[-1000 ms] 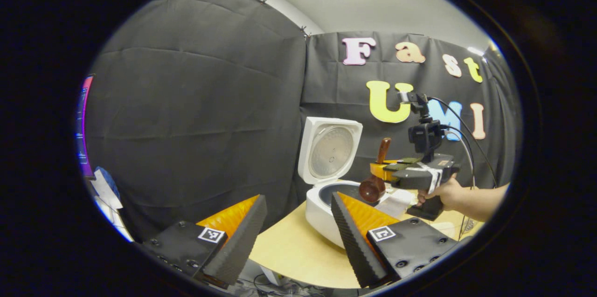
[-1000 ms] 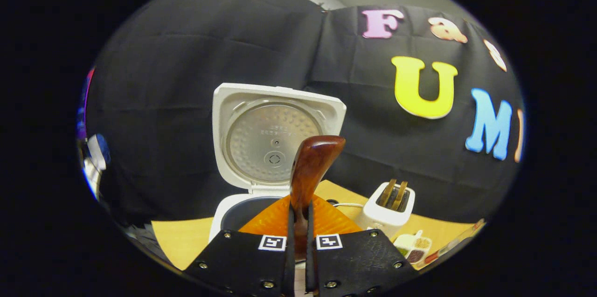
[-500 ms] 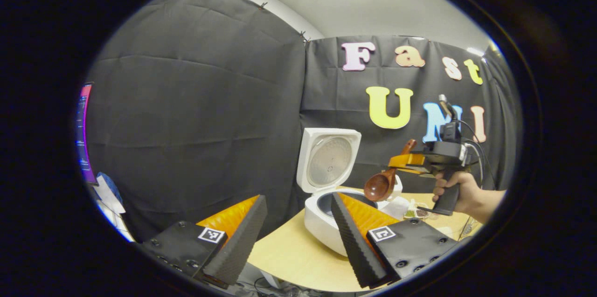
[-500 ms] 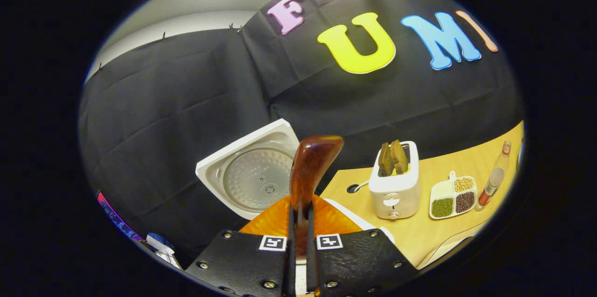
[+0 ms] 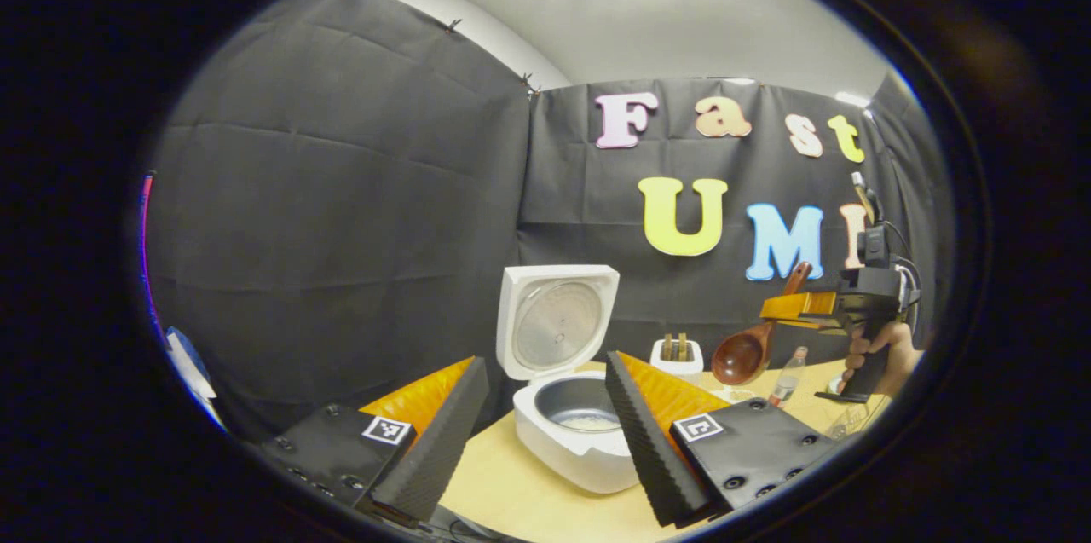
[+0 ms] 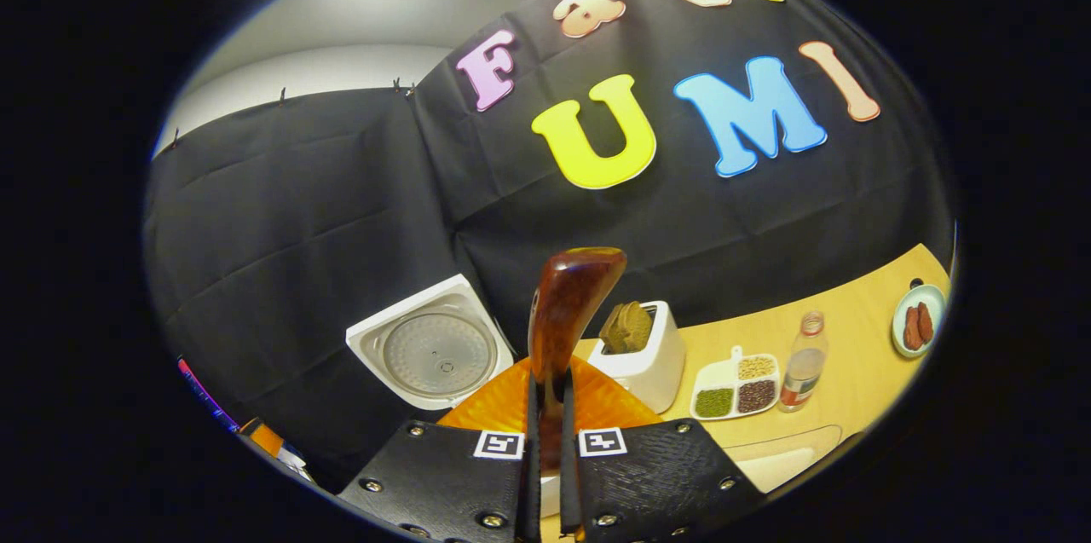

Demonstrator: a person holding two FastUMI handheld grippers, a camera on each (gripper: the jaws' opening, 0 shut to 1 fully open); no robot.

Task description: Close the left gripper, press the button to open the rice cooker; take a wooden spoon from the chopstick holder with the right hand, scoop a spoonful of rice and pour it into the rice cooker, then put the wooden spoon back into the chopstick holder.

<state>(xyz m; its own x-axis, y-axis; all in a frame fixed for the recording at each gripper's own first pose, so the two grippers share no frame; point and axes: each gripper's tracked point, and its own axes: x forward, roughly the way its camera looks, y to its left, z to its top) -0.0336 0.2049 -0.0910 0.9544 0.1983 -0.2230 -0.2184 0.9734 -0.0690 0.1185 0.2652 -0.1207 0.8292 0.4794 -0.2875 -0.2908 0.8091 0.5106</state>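
Observation:
The white rice cooker (image 5: 569,451) stands on the wooden table (image 5: 503,496) with its lid (image 5: 554,328) up, and a little white rice (image 5: 590,421) lies in the dark pot. My left gripper (image 5: 541,441) is open in front of the cooker, holding nothing. To the right, a hand (image 5: 888,349) holds my right gripper (image 5: 793,309) in the air, shut on the wooden spoon (image 5: 740,355), whose bowl hangs down beside the toaster. In the right gripper view, the right gripper (image 6: 545,441) clamps the spoon handle (image 6: 567,313), which sticks upward; the cooker lid (image 6: 430,351) is to the left.
A white toaster (image 6: 649,355) with bread stands behind the gripper. Right of it are a divided dish of beans (image 6: 737,385), a small bottle (image 6: 801,364) and a plate of sausages (image 6: 919,326). A pale container (image 6: 776,462) lies at the lower right.
My right gripper has carried the spoon from above the cooker pot off to the right, past the toaster. The left gripper's view has swung right; its fingers stay open.

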